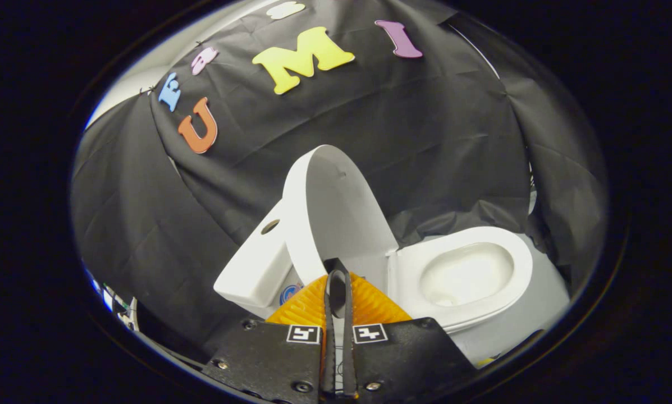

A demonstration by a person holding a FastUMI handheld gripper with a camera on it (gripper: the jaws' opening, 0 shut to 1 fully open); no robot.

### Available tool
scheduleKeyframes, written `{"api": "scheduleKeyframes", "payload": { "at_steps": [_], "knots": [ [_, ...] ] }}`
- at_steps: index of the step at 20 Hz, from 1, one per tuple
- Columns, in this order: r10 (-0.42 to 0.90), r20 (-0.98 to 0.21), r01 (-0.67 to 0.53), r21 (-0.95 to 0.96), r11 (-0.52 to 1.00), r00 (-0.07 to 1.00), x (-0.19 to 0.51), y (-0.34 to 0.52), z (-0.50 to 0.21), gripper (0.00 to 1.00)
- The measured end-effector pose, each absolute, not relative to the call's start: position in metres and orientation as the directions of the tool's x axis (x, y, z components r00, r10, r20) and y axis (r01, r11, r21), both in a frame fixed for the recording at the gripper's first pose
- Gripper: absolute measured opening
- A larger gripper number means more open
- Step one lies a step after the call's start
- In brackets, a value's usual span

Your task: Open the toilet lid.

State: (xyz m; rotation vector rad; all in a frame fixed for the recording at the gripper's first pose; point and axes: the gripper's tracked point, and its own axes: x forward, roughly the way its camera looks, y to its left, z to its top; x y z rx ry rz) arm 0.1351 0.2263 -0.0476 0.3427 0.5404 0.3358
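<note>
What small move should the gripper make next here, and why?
Probably draw the gripper straight back, away from the lid. The lid stands raised against the tank, the seat and bowl lie exposed, and the fingers sit closed together with nothing between them, their tips just in front of the lid's lower edge. The opening looks done.

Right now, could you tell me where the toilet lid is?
In the gripper view, the toilet lid stands raised just beyond the closed gripper, leaning back toward the tank, with the open seat and bowl beside it.
</note>
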Motion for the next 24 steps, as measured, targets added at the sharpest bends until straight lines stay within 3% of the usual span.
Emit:
{"api": "scheduleKeyframes", "payload": {
  "at_steps": [24],
  "knots": [
    [0.317,-0.508,-0.287,0.141,0.948,0.801,0.130,0.285,-0.056,0.09]
  ]
}}
